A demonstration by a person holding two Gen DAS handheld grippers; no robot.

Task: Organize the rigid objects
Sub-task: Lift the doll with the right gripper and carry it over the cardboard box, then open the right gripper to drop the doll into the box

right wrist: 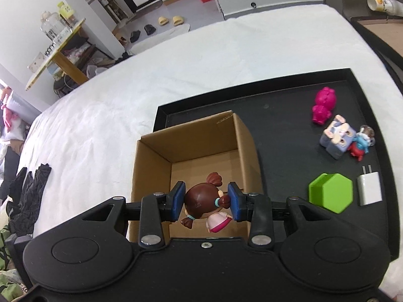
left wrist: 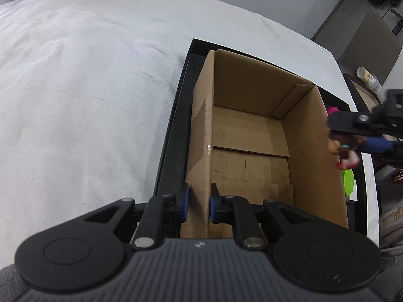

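Note:
An open, empty cardboard box (left wrist: 252, 136) stands in a black tray (left wrist: 171, 130) on a white bed cover. My left gripper (left wrist: 199, 202) is shut on the box's left wall near the front corner, one pad on each side. My right gripper (right wrist: 207, 201) is shut on a small doll (right wrist: 199, 197) with brown hair and a pink dress. The doll hangs over the near part of the open box (right wrist: 201, 141). In the left wrist view the right gripper (left wrist: 352, 138) and doll (left wrist: 348, 154) show blurred just past the box's right wall.
On the tray (right wrist: 277, 105) right of the box lie a pink figure (right wrist: 323, 105), a rabbit cube (right wrist: 337, 136), a small blue-and-red figure (right wrist: 360, 146), a green hexagonal box (right wrist: 331, 192) and a white charger (right wrist: 369, 188). Black gloves (right wrist: 27, 191) lie at the bed's left edge.

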